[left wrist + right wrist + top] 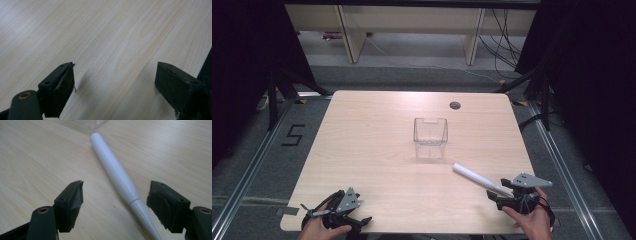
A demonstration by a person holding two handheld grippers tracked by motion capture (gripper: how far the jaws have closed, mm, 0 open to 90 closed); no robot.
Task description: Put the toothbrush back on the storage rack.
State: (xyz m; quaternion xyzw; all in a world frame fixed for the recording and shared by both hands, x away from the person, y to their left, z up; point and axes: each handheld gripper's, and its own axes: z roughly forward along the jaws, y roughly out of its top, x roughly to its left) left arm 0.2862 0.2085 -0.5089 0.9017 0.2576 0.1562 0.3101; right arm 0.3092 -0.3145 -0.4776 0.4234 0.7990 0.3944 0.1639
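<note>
Right gripper view has the right gripper (115,195) gaping wide around the untouched slim white plastic pen-like stick (113,168), lying at five o'clock from the clear plastic box (430,137), left gripper (115,82) open and idle, so grasping remains.

Light wood-grain table (362,150), rounded corners, seen from above. A clear plastic container (430,137) is set upright near centre. A white tapered stick (474,176) is laid just right of it, toward the near-right edge.

a white tapered stick (476,176) lies flat on the table, near a clear bin (430,137).
</note>
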